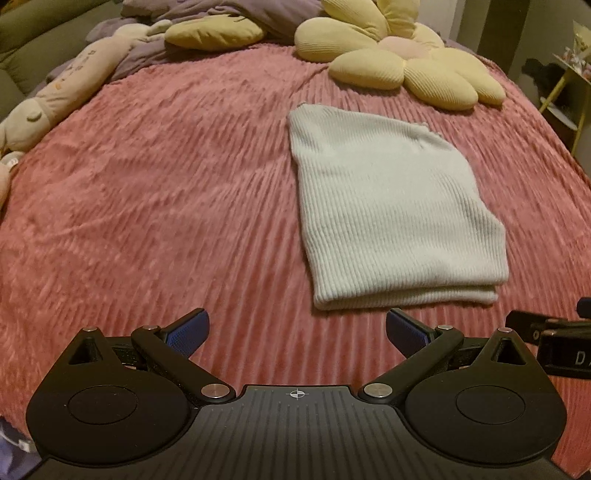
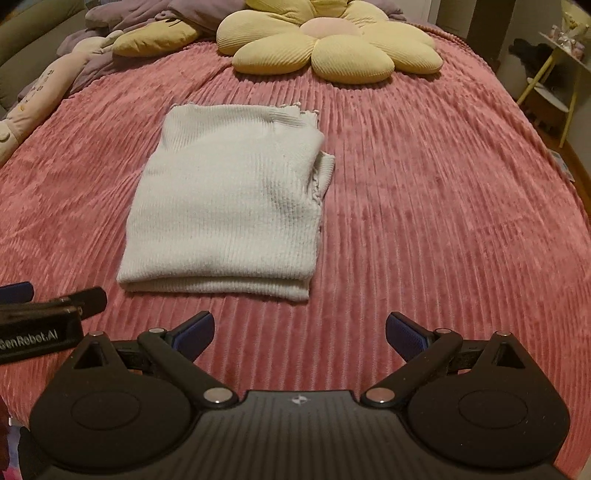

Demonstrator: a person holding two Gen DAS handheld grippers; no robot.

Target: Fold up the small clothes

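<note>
A white ribbed knit garment (image 1: 391,206) lies folded into a rough rectangle on the pink ribbed bedspread (image 1: 166,192); its doubled fold edge faces me. In the right wrist view the same white garment (image 2: 229,199) sits ahead and to the left, with a loose sleeve edge poking out on its right side. My left gripper (image 1: 297,332) is open, held just short of the garment's near edge, nothing between its blue pads. My right gripper (image 2: 300,334) is open too, near the garment's front right corner and apart from it. Each gripper shows at the other view's edge.
A yellow flower-shaped cushion (image 2: 332,48) lies at the far end of the pink bedspread (image 2: 443,206). A long plush toy (image 1: 62,92) runs along the left side, with purple bedding (image 1: 229,14) behind. A yellow-legged side table (image 2: 554,81) stands right of the bed.
</note>
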